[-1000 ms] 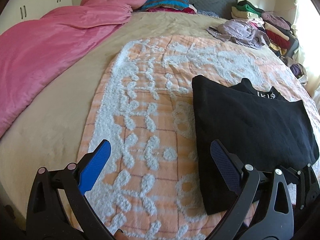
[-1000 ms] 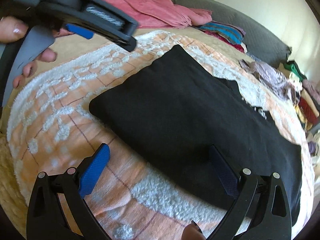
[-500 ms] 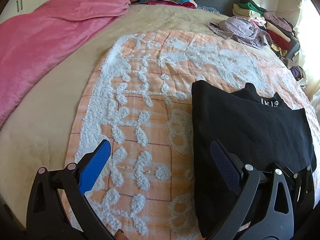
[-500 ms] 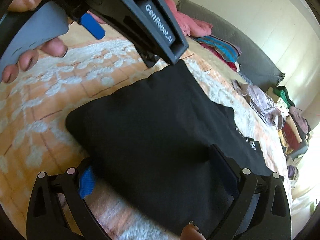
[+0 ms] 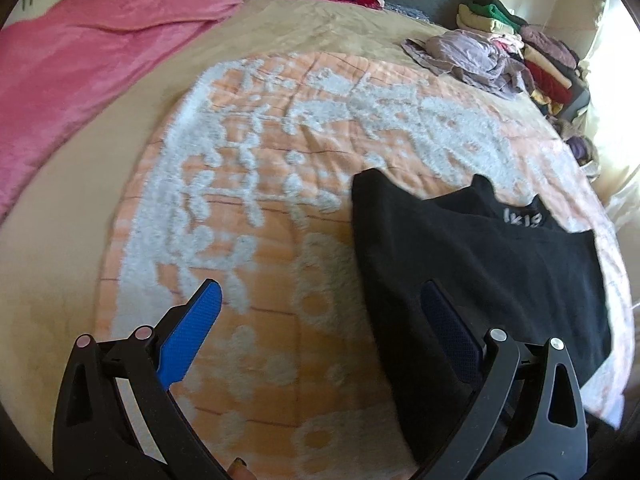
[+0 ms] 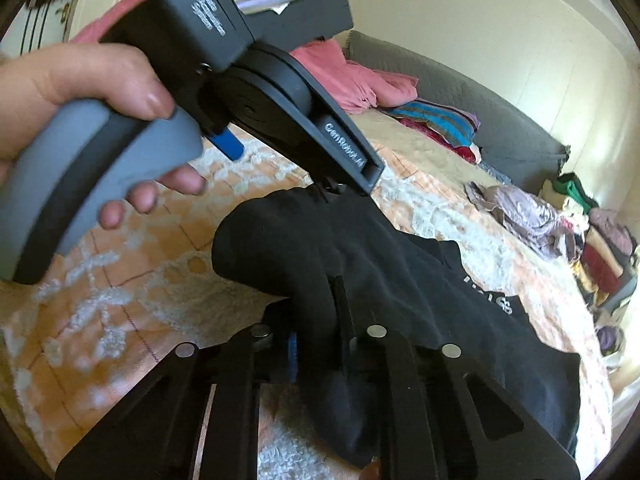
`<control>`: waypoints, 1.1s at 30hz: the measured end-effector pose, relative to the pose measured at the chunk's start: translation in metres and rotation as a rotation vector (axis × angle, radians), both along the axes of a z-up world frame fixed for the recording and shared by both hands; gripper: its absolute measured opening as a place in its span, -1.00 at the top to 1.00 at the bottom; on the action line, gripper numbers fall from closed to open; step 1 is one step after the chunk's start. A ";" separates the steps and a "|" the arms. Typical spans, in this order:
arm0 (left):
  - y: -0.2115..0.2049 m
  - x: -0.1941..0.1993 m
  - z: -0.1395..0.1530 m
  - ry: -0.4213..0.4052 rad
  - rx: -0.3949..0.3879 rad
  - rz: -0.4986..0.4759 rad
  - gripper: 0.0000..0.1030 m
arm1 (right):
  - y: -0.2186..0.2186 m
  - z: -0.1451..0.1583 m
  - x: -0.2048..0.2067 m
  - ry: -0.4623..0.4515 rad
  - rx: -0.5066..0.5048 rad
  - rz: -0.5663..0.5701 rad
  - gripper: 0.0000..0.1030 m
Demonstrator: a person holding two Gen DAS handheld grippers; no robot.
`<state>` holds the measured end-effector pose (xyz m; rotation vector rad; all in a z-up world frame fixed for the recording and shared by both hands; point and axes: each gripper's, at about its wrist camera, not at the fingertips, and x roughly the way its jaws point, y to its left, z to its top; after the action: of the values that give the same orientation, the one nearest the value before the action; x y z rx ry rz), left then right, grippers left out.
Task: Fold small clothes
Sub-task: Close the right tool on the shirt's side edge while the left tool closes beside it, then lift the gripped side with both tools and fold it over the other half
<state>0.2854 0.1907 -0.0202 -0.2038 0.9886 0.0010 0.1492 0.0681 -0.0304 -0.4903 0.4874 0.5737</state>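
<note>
The black T-shirt (image 5: 472, 264), already folded in part, is lying on the orange-and-white tufted blanket (image 5: 256, 184) toward the near right side of the bed (image 5: 304, 28), and the right claw (image 6: 320, 344) is pinching its near edge with the fingers pressed together on a bunched lip of cloth. The left claw (image 5: 320, 320) is hanging spread and empty over the garment's left edge, gripped by the person's left hand (image 6: 76, 92). To fold cleanly, I'd judge the left claw should be taking the matching near corner before both are carrying the edge across level, so the layers land square.
</note>
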 end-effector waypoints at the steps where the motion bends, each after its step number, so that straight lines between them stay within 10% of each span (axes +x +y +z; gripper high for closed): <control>1: -0.001 0.003 0.000 0.006 -0.032 -0.007 -0.81 | -0.002 0.002 -0.002 0.002 0.014 -0.002 0.79; 12: -0.033 0.023 -0.002 0.059 -0.161 -0.058 -0.76 | -0.038 0.028 -0.009 -0.009 0.151 -0.044 0.86; 18: -0.056 0.019 0.012 0.037 -0.212 -0.106 0.38 | -0.059 0.039 -0.012 -0.024 0.207 -0.066 0.86; 21: -0.070 0.015 0.023 0.005 -0.178 -0.119 0.61 | -0.068 0.044 -0.016 -0.028 0.238 -0.079 0.86; 33: -0.121 0.004 0.072 -0.099 -0.107 -0.174 0.64 | -0.122 0.069 -0.030 -0.074 0.361 -0.153 0.87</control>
<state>0.2892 0.0695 0.0519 -0.2134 0.9055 -0.2199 0.1193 -0.0536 0.0381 -0.1284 0.3370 0.4811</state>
